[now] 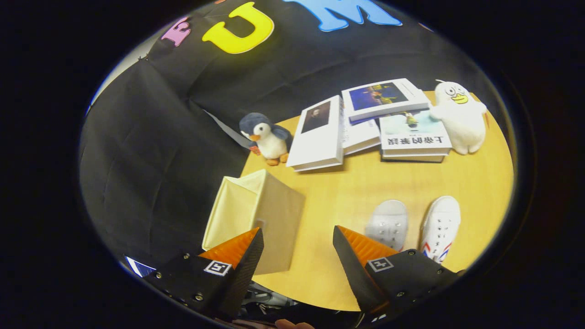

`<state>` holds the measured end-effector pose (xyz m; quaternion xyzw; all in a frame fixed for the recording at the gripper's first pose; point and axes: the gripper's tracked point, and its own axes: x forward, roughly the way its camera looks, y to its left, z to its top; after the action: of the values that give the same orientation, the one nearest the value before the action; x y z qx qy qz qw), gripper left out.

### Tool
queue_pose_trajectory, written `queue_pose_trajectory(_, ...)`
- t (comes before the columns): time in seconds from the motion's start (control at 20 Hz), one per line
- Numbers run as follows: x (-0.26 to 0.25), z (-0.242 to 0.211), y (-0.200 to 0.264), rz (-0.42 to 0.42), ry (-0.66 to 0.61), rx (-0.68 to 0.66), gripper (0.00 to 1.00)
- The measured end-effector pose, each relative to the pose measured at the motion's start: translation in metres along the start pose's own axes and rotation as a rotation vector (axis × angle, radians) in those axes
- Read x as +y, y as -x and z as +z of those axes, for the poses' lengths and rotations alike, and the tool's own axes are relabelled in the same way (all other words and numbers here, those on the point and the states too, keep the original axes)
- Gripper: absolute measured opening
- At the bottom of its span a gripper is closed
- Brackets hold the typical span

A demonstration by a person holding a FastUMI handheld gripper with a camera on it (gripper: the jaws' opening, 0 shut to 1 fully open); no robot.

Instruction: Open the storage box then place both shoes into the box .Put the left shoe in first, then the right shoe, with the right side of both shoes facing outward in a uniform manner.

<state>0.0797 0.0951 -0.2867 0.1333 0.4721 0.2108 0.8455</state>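
Even, bright overhead light on the wooden table [356, 192], soft short shadows, strong fisheye bending, slight blur.

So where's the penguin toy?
In the gripper view, the penguin toy stands at the table's far edge, beyond the beige storage box and right beside the nearest white book, well past the open claw.

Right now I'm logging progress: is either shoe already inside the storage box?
No: both shoes sit side by side on the table, right of the storage box, with the gripper open and empty.
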Motion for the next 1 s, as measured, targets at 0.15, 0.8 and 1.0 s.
queue_pose_trajectory(0.15,-0.038,-0.019,0.001,-0.064,-0.001,0.046,0.93)
queue_pose_trajectory(0.8,-0.139,-0.096,-0.026,-0.230,0.012,0.314,0.89)
queue_pose_trajectory(1.0,-0.156,-0.101,-0.040,-0.279,0.048,0.371,0.87)
